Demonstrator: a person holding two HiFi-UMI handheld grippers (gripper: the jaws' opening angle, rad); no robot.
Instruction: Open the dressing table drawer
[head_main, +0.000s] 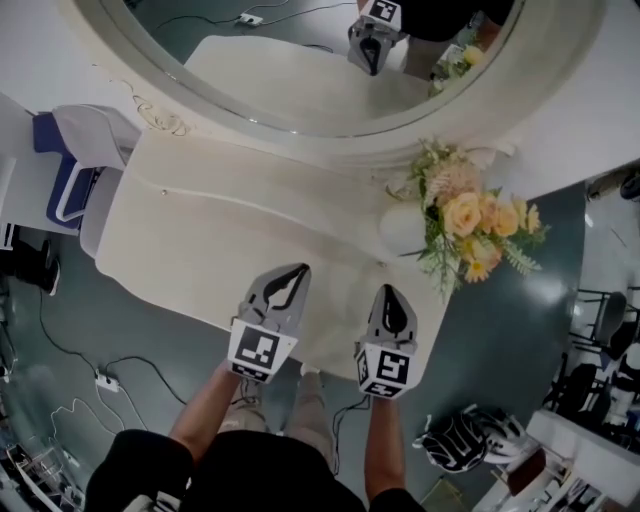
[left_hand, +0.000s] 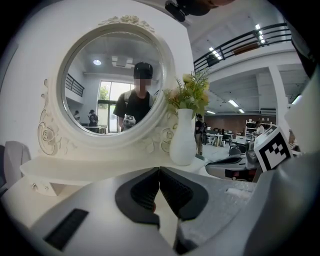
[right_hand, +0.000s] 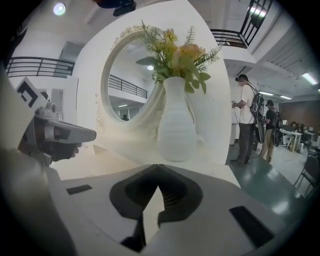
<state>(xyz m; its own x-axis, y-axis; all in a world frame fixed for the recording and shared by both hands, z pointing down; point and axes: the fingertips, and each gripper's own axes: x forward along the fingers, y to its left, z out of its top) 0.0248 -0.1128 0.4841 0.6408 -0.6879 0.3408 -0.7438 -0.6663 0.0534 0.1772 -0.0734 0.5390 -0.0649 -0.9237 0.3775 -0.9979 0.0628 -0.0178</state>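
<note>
The white dressing table (head_main: 200, 240) stands below me, with a round mirror (head_main: 300, 60) at its back. Its front face is hidden under the tabletop edge in the head view. A small knob (left_hand: 34, 186) shows under the raised shelf in the left gripper view. My left gripper (head_main: 298, 270) hovers over the table's front edge, jaws shut and empty (left_hand: 159, 171). My right gripper (head_main: 388, 292) hangs beside it to the right, also shut with nothing between its pads (right_hand: 159, 167). Both point towards the mirror.
A white vase (head_main: 405, 228) of yellow and pink flowers (head_main: 470, 215) stands on the table's right end, just beyond the right gripper. A white and blue chair (head_main: 75, 160) is at the left. Cables and a power strip (head_main: 105, 380) lie on the floor. Two people (right_hand: 247, 120) stand off to the right.
</note>
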